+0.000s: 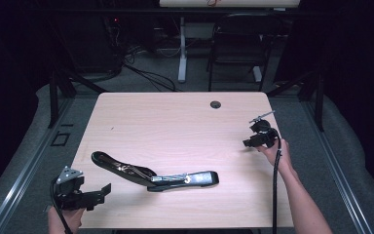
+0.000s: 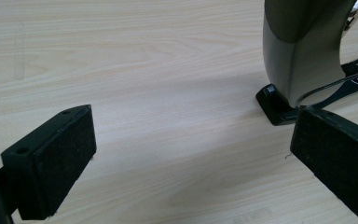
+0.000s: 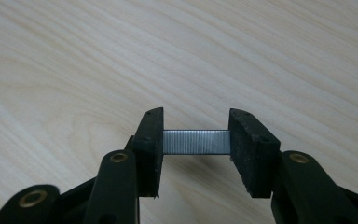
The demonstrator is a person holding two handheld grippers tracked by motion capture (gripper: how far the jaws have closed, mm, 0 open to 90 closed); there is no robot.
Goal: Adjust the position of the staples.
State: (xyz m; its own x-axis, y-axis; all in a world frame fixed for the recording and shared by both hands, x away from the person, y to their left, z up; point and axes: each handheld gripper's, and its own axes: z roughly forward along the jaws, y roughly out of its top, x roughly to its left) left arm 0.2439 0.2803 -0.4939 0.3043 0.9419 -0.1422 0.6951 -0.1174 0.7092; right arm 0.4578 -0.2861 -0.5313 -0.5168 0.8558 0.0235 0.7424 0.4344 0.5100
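The right gripper, near the table's right edge with bare wood all round, clamps a strip of staples crosswise between its pads. The opened stapler lies front-centre, apparently long axis left-right; the left gripper gapes wide at the front-left corner.

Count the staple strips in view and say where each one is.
1. The staple strip is clamped between the right gripper's fingers, above the table. More may sit hidden inside the opened stapler.
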